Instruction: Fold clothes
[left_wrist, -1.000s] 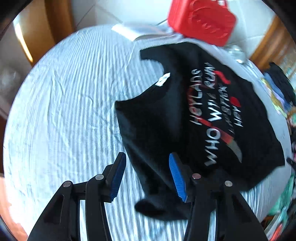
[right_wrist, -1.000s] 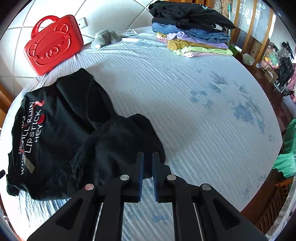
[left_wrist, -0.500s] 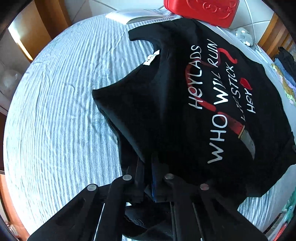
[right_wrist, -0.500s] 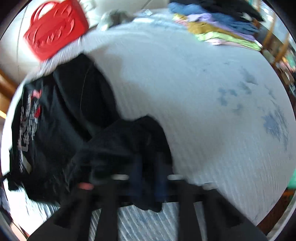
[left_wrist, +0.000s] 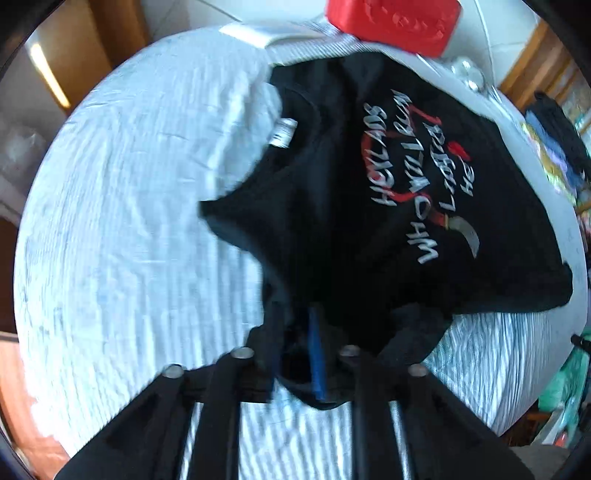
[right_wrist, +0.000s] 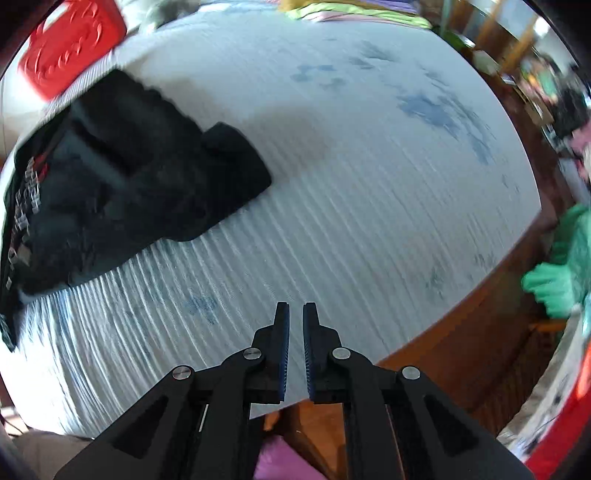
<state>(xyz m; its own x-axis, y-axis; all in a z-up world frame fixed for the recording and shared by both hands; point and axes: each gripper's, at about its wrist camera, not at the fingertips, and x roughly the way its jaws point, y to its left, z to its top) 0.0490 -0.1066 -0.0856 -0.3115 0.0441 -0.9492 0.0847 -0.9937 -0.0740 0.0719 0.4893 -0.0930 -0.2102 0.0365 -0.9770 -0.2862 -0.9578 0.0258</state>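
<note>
Black fabric fills the space between the fingers of our left claw (left_wrist: 301, 354): it is clamped on a bunched fold of the black T-shirt (left_wrist: 332, 192), with one blue pad (left_wrist: 316, 362) showing through the cloth. From that pinch the shirt spreads away ahead of the claw and to its right, printed side up, the white and red lettering (left_wrist: 417, 173) running lengthwise away from us. A white neck label (left_wrist: 282, 133) sits farther ahead, slightly left. The shirt lies on the pale ribbed bedcover (left_wrist: 122, 221), which stretches off to the claw's left. Beyond the shirt's far edge stands a red case (left_wrist: 395, 18).

Our right claw (right_wrist: 295, 347) holds nothing; its fingers are nearly together, with only a narrow gap between the blue pads, and they hang over the near edge of the bedcover (right_wrist: 369, 184). The T-shirt (right_wrist: 122, 184) lies well apart from it, ahead and to the left, in a rumpled heap. The red case (right_wrist: 70, 44) is past that, far left. A stack of folded clothes (right_wrist: 351, 14) lies at the far edge, ahead.
</note>
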